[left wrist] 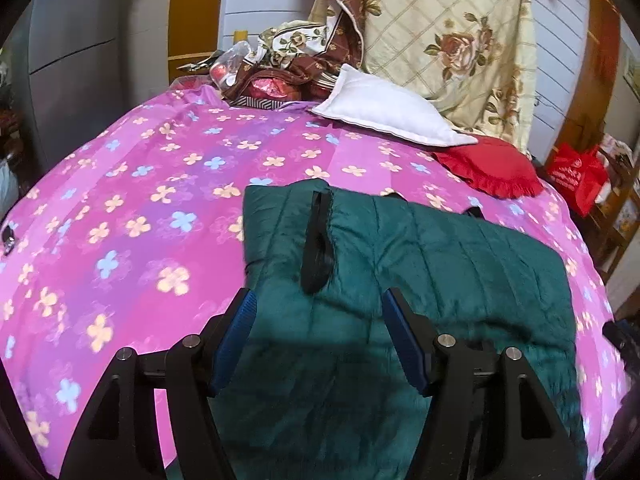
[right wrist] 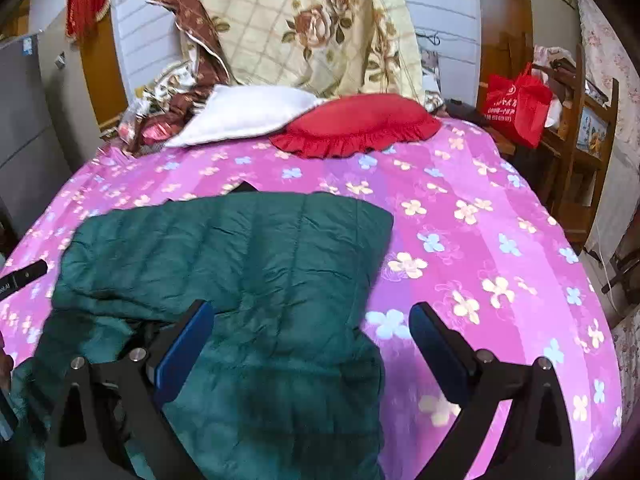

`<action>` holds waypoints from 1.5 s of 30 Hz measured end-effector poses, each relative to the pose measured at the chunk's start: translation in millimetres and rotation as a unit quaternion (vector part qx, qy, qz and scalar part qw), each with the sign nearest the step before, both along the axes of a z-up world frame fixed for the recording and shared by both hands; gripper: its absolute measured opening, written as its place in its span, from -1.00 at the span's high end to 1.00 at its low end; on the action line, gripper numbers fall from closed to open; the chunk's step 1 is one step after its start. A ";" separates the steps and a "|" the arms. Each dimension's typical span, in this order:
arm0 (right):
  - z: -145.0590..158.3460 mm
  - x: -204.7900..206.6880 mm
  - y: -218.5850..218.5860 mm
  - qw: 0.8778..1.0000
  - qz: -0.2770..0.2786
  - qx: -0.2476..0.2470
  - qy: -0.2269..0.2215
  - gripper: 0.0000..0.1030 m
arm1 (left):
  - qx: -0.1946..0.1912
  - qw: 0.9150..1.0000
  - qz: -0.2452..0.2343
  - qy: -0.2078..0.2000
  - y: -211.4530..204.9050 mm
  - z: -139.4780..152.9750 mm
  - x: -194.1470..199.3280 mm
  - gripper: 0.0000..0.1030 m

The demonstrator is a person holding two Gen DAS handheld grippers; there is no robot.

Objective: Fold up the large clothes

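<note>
Hovering both tongs, left tongs (left wrist: 316, 312) and right tongs (right wrist: 312, 322) released and gripping nothing, over green jacket (left wrist: 420, 260) lying partly folded on bed (left wrist: 120, 208), needing low near-edge pinches for an even fold.

The red fabric shopping bag (right wrist: 516, 106) beside the bed carries white printed characters and a round emblem, but they are too small to read.
</note>
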State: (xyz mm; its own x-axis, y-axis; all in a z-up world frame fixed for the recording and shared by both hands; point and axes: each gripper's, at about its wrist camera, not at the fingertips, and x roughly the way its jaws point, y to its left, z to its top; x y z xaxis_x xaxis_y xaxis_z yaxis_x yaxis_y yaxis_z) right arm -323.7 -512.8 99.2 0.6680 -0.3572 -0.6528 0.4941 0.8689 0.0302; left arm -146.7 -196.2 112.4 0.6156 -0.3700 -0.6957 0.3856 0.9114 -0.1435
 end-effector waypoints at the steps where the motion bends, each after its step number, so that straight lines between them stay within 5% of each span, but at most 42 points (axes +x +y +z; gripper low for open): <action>1: 4.9 -7.0 4.5 1.000 0.000 -0.003 -0.002 -0.94 | 0.002 1.000 -0.004 -0.003 5.0 3.0 -7.3 0.08; 19: 8.0 -88.8 55.0 1.000 -0.002 -0.010 0.017 -0.94 | 0.047 0.998 -0.048 -0.003 66.5 -3.1 -96.5 0.08; 45: 4.7 -163.0 86.4 1.000 -0.005 -0.015 0.024 -0.95 | 0.053 0.997 -0.054 0.021 115.3 -16.5 -136.2 0.08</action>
